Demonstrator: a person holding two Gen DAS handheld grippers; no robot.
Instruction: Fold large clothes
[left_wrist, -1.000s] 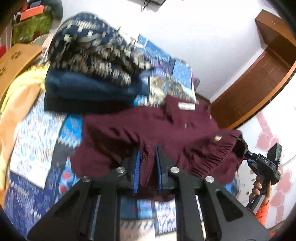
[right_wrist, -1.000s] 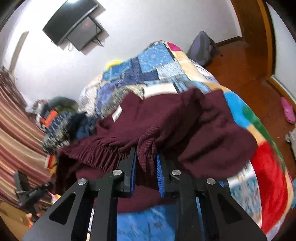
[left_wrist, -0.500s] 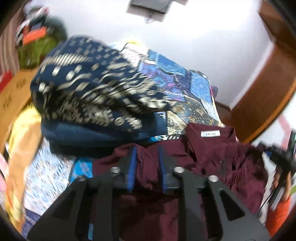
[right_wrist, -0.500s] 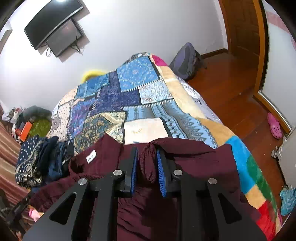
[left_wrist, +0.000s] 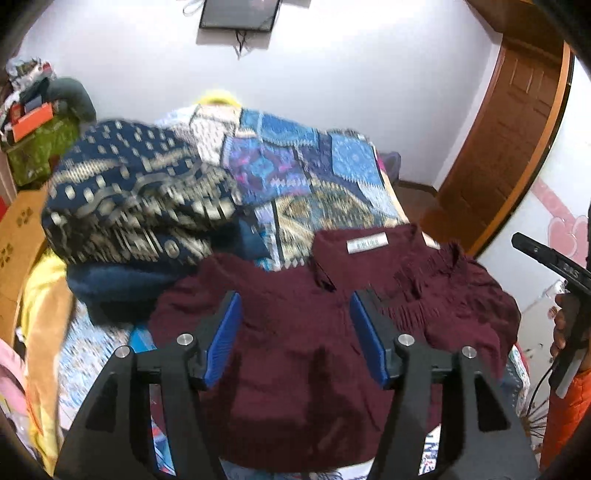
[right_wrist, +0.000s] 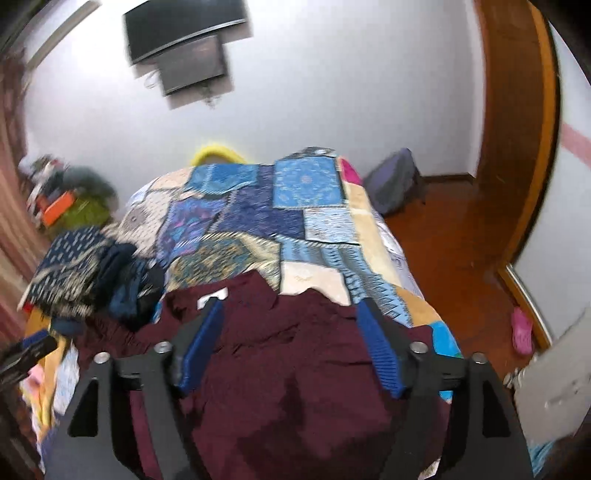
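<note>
Left wrist: left gripper (left_wrist: 295, 332) tilts down over maroon garment (left_wrist: 295, 369), just opened.

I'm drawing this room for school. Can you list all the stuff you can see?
maroon garment: one, dark red, white label, flat on the bed's near end
patchwork bedspread: one, mostly blue, covering the bed
folded clothes pile: one, navy with cream pattern on top, bed's left side
wall screen: one, black, on the white wall
backpack: one, grey-purple, on the floor by the wall
slipper: one, pink, on the wooden floor
left gripper: black, blue pads, open above the garment
right gripper: same, open, nothing held
</note>
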